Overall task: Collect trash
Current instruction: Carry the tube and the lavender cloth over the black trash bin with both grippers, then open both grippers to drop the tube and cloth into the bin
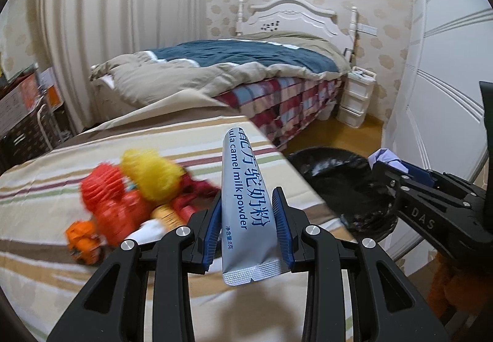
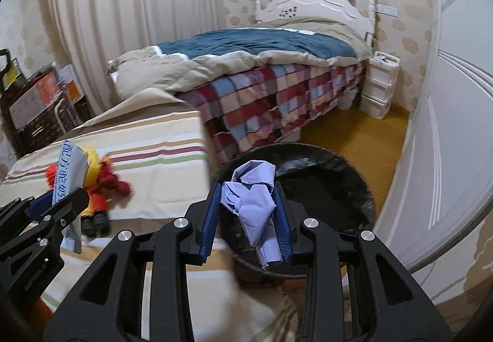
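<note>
Left claw (image 1: 248,226) clenched on milk-powder sachet (image 1: 245,203) above striped bed's (image 1: 46,188) right edge, right claw (image 2: 248,219) grasping crumpled paper (image 2: 251,200) over black bin (image 2: 354,188); risk: early release drops sachet onto bed, short of bin.

A silver-blue camel milk powder sachet (image 1: 246,206) stands upright, pinched at its lower half. A crumpled lavender paper wad (image 2: 254,203) hangs above the black-lined trash bin (image 2: 332,188) beside the striped surface.
</note>
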Available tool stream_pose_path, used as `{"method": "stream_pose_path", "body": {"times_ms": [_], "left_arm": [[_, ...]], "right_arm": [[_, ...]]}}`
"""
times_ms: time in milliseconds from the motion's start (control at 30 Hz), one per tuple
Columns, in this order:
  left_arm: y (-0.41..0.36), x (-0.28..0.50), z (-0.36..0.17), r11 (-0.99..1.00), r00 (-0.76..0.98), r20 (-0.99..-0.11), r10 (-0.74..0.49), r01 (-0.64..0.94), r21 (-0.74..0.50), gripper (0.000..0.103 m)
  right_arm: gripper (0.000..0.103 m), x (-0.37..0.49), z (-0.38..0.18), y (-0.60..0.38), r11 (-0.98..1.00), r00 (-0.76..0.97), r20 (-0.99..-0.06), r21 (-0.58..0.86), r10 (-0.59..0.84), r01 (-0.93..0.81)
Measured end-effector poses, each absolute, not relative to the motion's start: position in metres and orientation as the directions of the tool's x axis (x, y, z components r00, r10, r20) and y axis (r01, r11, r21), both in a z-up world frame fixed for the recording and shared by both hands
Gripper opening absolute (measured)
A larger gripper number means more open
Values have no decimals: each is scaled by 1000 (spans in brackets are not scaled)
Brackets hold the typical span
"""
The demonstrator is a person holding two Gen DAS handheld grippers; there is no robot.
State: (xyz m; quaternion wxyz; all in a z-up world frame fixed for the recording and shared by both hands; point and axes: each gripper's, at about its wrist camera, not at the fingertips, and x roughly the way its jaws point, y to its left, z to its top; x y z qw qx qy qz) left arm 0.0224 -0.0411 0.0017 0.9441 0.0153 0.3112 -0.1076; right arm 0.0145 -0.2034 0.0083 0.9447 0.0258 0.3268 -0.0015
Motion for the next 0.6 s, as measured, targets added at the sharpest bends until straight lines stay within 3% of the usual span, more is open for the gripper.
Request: {"method": "stream_pose_path", "body": {"times_ms": [600], "left_arm": [[-121, 89, -21, 950, 747, -620, -240, 312, 8, 34]], "right_arm": [[33, 63, -20, -264, 992, 751, -657, 38, -63, 117]]}}
